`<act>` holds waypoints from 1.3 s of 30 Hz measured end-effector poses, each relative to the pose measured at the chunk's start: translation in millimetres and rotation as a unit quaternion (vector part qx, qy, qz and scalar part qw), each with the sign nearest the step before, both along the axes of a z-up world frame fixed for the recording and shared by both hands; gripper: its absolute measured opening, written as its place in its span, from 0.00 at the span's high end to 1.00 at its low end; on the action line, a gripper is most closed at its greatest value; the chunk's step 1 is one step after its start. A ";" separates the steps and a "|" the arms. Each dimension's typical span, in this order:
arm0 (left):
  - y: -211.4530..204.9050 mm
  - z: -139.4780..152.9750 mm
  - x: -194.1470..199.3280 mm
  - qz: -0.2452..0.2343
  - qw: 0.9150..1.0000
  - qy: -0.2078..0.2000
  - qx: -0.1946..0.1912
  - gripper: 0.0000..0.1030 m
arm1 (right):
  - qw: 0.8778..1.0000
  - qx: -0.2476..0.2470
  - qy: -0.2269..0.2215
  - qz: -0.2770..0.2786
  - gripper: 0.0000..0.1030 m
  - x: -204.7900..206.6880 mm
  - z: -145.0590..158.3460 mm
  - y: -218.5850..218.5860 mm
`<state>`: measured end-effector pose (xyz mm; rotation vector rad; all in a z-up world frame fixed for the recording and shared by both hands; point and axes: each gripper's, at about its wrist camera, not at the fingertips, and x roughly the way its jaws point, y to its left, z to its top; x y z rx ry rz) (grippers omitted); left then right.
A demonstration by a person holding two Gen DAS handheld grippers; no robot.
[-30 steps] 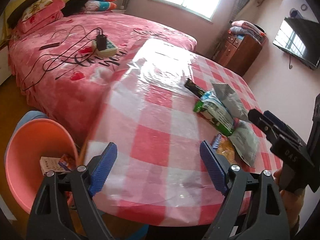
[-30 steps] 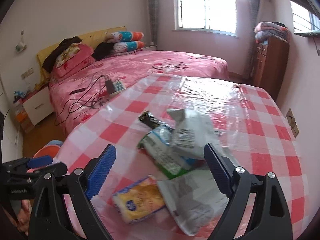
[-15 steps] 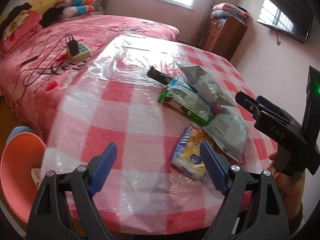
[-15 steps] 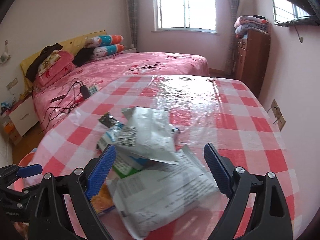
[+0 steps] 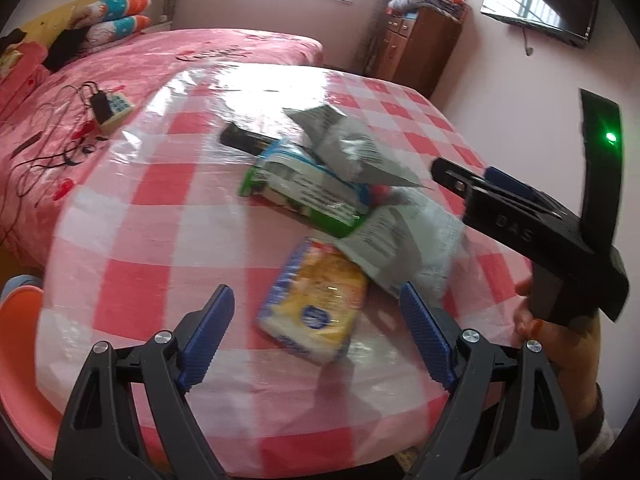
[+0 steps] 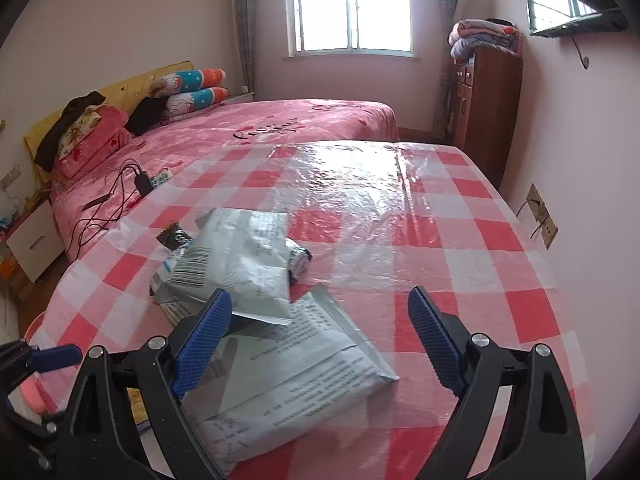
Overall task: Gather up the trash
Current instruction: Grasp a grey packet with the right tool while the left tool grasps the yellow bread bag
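Observation:
A pile of trash lies on the red-and-white checked table (image 5: 152, 216): a yellow snack packet (image 5: 316, 304), a green-and-white bag (image 5: 304, 188), grey mailer bags (image 5: 352, 148), and a black wrapper (image 5: 244, 140). My left gripper (image 5: 316, 332) is open, just short of the yellow packet, with the packet between its fingers. My right gripper (image 6: 320, 332) is open above the flat grey mailer bag (image 6: 296, 364), with a crumpled grey bag (image 6: 244, 264) beyond its left finger. The right gripper also shows in the left wrist view (image 5: 520, 216).
An orange basin (image 5: 20, 344) stands below the table's left edge. A pink bed (image 6: 248, 136) with a power strip and cables (image 5: 108, 108) lies behind. A wooden cabinet (image 6: 488, 112) stands at the back right by the wall.
My left gripper has swung right from the basin towards the trash, closing on the yellow packet. My right gripper has moved forward and right over the grey mailer bag.

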<state>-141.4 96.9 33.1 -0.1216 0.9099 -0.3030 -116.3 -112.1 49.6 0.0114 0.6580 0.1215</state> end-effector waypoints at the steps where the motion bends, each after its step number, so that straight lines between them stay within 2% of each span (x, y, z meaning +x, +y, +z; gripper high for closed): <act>1: -3.2 0.0 -0.8 -0.007 1.000 0.002 -0.004 0.17 | 1.000 0.000 0.003 -0.002 0.14 1.1 -0.7 -2.5; 7: -30.4 -1.2 -4.0 -0.057 0.997 0.017 -0.045 0.17 | 1.000 0.001 0.014 -0.018 0.14 7.5 -4.1 -22.4; 13: -51.3 -8.3 -0.4 -0.077 0.995 0.032 -0.053 0.17 | 0.999 0.021 0.018 -0.042 0.14 11.1 -3.1 -52.4; 23: -74.6 -18.1 19.6 -0.082 0.994 0.042 -0.053 0.17 | 0.994 0.077 0.035 -0.064 0.13 15.7 -4.5 -94.6; 34: -129.3 -23.5 47.3 -0.137 0.985 0.042 -0.098 0.17 | 0.989 0.108 0.038 -0.096 0.13 16.6 -7.6 -128.6; 37: -127.4 -18.7 47.0 -0.135 0.984 0.043 -0.104 0.17 | 0.987 0.120 0.048 -0.096 0.13 18.7 -12.0 -132.4; 39: -117.2 -11.6 40.1 -0.129 0.987 0.035 -0.089 0.17 | 0.987 0.124 0.051 -0.089 0.13 19.4 -13.1 -129.9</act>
